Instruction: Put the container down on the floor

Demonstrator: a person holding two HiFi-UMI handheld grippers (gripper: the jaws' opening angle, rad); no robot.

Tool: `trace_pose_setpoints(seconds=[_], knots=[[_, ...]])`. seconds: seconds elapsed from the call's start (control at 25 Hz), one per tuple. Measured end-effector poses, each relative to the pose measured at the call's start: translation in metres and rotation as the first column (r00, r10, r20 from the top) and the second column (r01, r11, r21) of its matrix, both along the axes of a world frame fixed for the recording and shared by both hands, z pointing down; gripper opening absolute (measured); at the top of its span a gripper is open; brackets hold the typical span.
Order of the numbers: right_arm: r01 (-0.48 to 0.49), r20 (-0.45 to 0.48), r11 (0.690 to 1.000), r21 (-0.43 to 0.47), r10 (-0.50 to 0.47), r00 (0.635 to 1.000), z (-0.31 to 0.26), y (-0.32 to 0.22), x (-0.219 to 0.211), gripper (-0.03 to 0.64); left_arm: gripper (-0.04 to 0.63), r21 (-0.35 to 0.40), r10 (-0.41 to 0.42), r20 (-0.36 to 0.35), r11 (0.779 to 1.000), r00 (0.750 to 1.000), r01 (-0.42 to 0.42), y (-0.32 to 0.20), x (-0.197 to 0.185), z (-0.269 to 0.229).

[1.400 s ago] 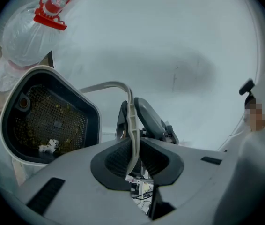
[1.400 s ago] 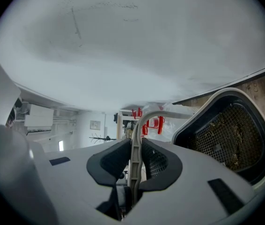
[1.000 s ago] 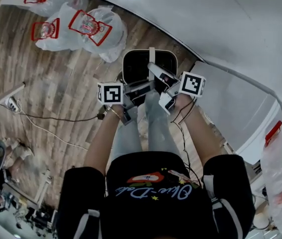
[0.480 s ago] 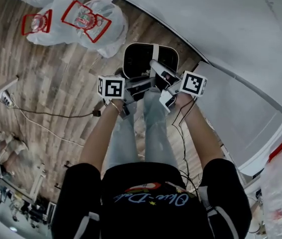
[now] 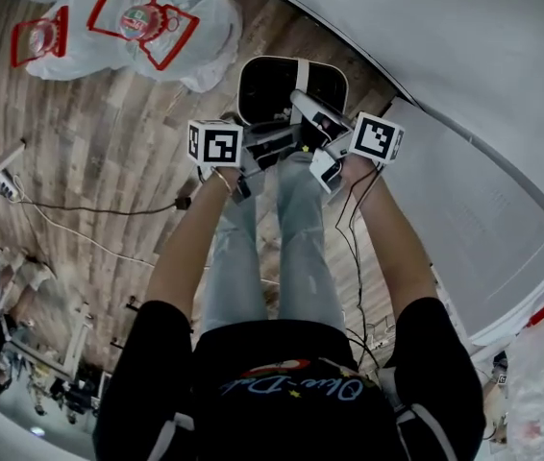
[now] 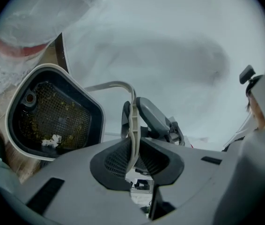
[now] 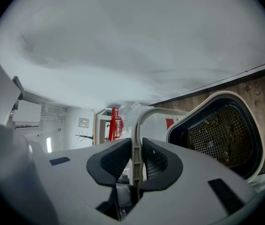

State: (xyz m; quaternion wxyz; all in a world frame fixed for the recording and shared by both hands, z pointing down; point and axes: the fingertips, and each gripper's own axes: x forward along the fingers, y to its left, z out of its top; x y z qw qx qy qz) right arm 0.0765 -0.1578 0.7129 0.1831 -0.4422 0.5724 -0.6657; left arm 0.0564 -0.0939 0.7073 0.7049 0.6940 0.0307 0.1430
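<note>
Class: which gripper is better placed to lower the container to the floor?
Neither alone, probably: the left gripper and right gripper both clamp the handle of the container, so lowering together looks steadiest.

Black T-shirt (image 5: pixel 286 358) (pale blue jeans (image 5: pixel 303 248))

Container (image 5: pixel 253 84): 1, with 1 mesh basket (image 6: pixel 53 121) inside and 1 handle (image 5: pixel 303 73). Claws: 2, the left claw (image 6: pixel 133 149) and the right claw (image 7: pixel 136 161). Marker cubes (image 5: pixel 216 144): 2, one per claw. Red-print plastic bags (image 5: pixel 142 22) on the floor (image 5: pixel 109 152): at least 3, one cut off at the frame edge. Cable (image 5: pixel 89 209): 1. Person (image 5: pixel 282 392): 1.
</note>
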Motion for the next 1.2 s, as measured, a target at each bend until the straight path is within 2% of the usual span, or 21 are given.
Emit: trace_pose_setpoints(seconds=[0.2,0.52,0.68,0.92,1.2], knots=[[0.003,-0.042,1.000,0.003,-0.003,0.999,0.031,0.003,0.000,0.065,0.054,0.003,0.008,0.017,1.000,1.000,-0.008,0.005,0.001,0.034],[0.003,-0.058,1.000,-0.008,-0.003,0.998,0.071,0.005,0.002,0.066,0.054,0.009,0.001,0.029,1.000,1.000,-0.002,0.009,0.003,0.073],[-0.015,-0.081,0.997,-0.069,0.009,0.997,0.092,0.013,0.005,0.066,0.054,0.012,0.015,0.045,1.000,0.999,-0.015,0.013,0.004,0.091],[-0.031,-0.093,0.995,-0.098,0.022,0.995,0.110,0.019,0.006,0.066,0.054,0.023,0.029,0.076,0.999,0.997,-0.031,0.017,0.005,0.108],[0.005,-0.136,0.990,-0.138,-0.024,0.990,0.126,0.028,0.005,0.066,0.054,0.007,0.041,0.125,0.999,0.991,-0.042,0.028,0.005,0.125]])
